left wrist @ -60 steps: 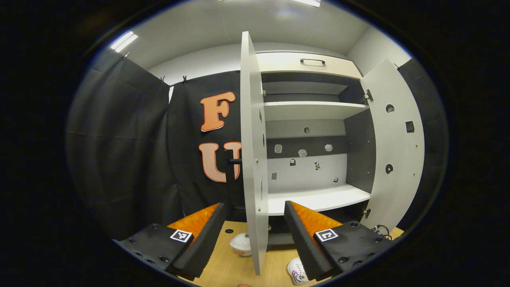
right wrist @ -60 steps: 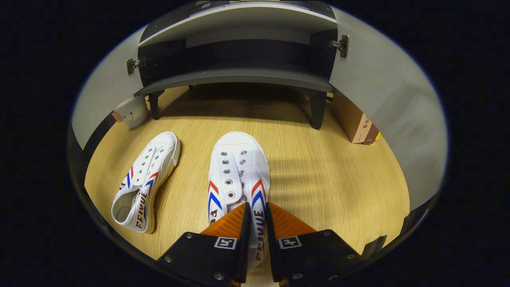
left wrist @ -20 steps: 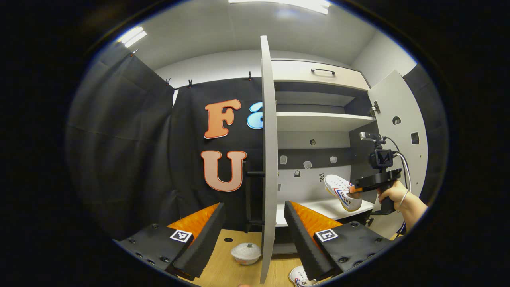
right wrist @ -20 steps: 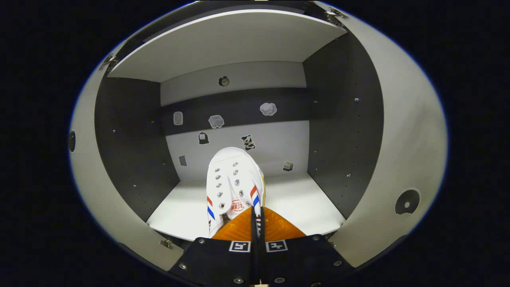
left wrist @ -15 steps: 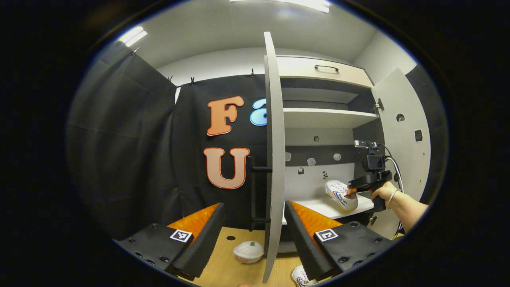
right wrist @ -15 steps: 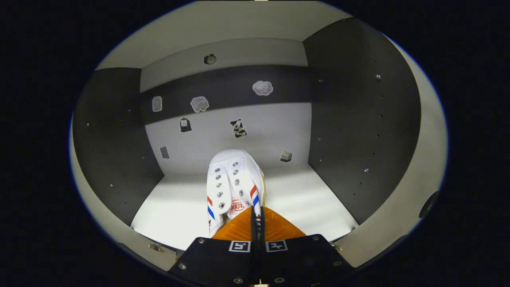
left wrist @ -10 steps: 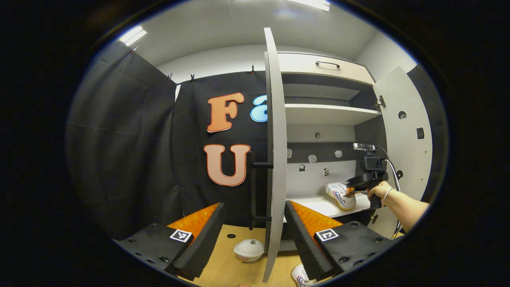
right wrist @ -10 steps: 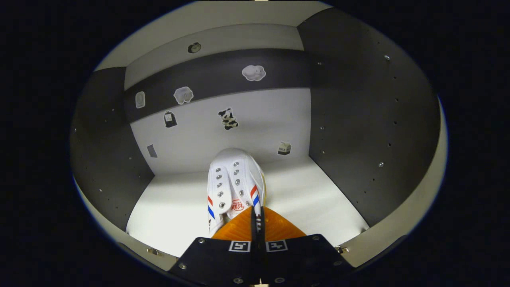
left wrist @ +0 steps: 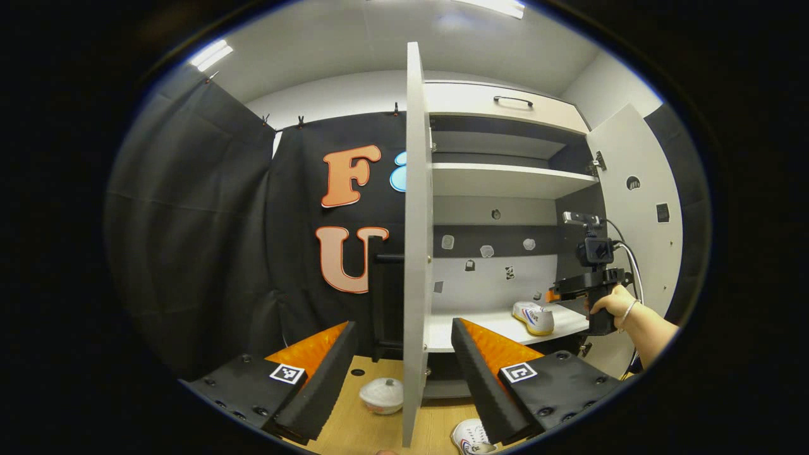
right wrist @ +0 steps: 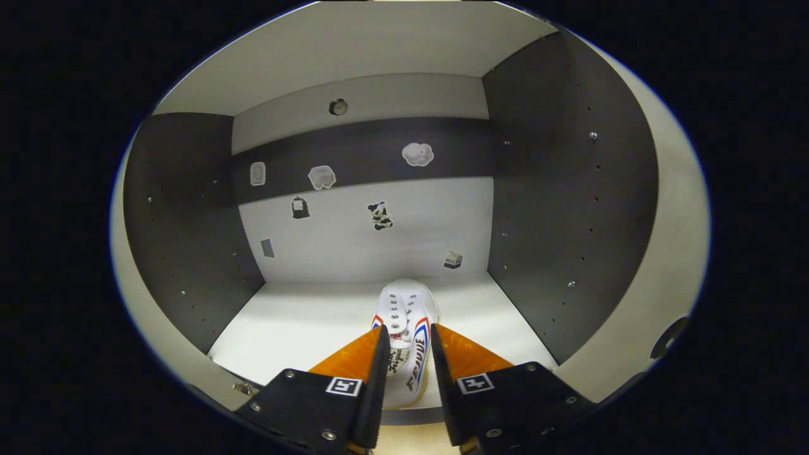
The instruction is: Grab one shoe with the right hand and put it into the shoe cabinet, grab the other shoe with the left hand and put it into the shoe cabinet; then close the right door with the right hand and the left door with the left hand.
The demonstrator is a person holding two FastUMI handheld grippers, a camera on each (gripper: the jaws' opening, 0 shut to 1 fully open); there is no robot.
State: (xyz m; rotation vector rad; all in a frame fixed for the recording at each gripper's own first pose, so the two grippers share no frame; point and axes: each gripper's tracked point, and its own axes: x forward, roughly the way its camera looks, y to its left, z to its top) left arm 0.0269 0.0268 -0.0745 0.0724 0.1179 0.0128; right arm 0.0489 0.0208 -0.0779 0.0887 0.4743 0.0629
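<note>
In the left gripper view, your left hand-held gripper [left wrist: 403, 354] is released, its fingers spread wide with nothing between them. The edge of the left door [left wrist: 416, 240] of the shoe cabinet [left wrist: 505, 180] stands open directly ahead, seen between the two fingers. Beyond it, the cabinet interior shows an upper shelf and a lower shelf [left wrist: 480, 325]. One shoe [left wrist: 534, 317] rests on the lower shelf toward its right, near end. Your right hand [left wrist: 610, 302] holds the right hand-held gripper [left wrist: 553, 296] just above and to the right of that shoe, beside the open right door [left wrist: 638, 215]. On the wooden floor [left wrist: 366, 430] below, a small white bowl-like object [left wrist: 381, 395] sits left of the left door, and the toe of the other shoe [left wrist: 471, 437] shows at the bottom, right of the door's edge.

In the right gripper view, your right hand-held gripper [right wrist: 406, 354] is released: the fingers stand apart with a visible gap on each side of the shoe [right wrist: 404, 338]. The shoe lies flat on the lower shelf [right wrist: 303, 325], toe pointing to the far wall, its heel end between the fingers. Whether either finger touches the shoe you cannot tell. Small stickers [right wrist: 379, 215] dot the cabinet's back panel.
</note>
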